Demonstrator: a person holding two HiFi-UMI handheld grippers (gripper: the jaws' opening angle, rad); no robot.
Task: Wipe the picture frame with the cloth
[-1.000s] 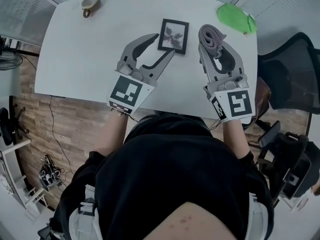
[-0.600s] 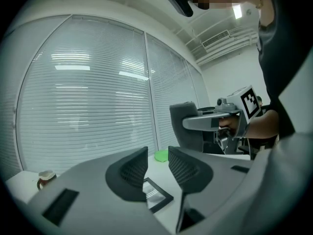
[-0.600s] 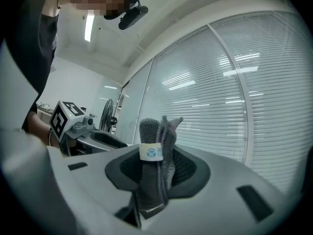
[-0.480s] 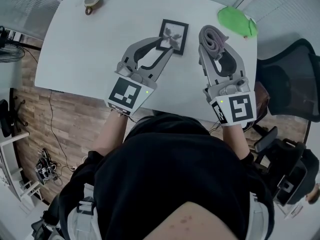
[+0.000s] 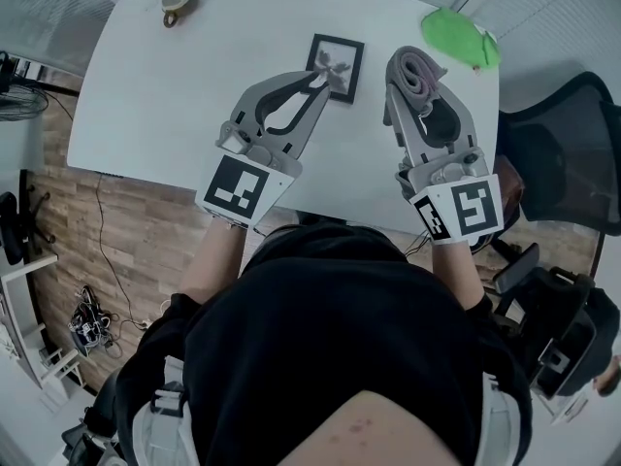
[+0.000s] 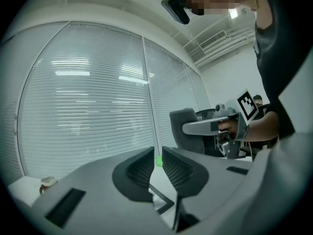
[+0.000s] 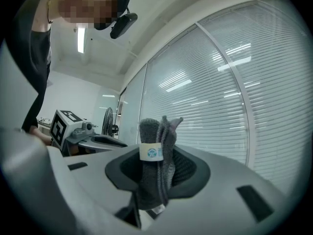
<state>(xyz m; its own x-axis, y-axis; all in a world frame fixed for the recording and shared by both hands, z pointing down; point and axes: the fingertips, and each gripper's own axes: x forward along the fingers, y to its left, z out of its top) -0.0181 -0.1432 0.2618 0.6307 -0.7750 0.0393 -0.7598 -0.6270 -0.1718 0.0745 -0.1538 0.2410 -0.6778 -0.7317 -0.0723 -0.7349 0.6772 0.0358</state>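
Observation:
The black picture frame (image 5: 340, 61) lies flat on the white table (image 5: 165, 95). The tips of my left gripper (image 5: 327, 80) are at the frame's near-left corner, and its jaws are closing, with only a narrow gap left. In the left gripper view that gripper (image 6: 156, 166) has the frame's corner (image 6: 165, 203) low between its jaws, and I see no pad pressing on it. To the frame's right, my right gripper (image 5: 419, 93) is shut on a folded grey cloth (image 5: 406, 69). The cloth (image 7: 152, 131) stands up between the pads and carries a small white label.
A green object (image 5: 458, 35) lies at the table's far right corner. A small round brown thing (image 5: 178, 3) sits at the far left. A black office chair (image 5: 568, 153) stands just off the right edge. The near table edge runs under both grippers.
The left gripper's jaws have gone from wide apart to nearly together, at the frame's near-left corner. The right gripper still holds the cloth in about the same place.

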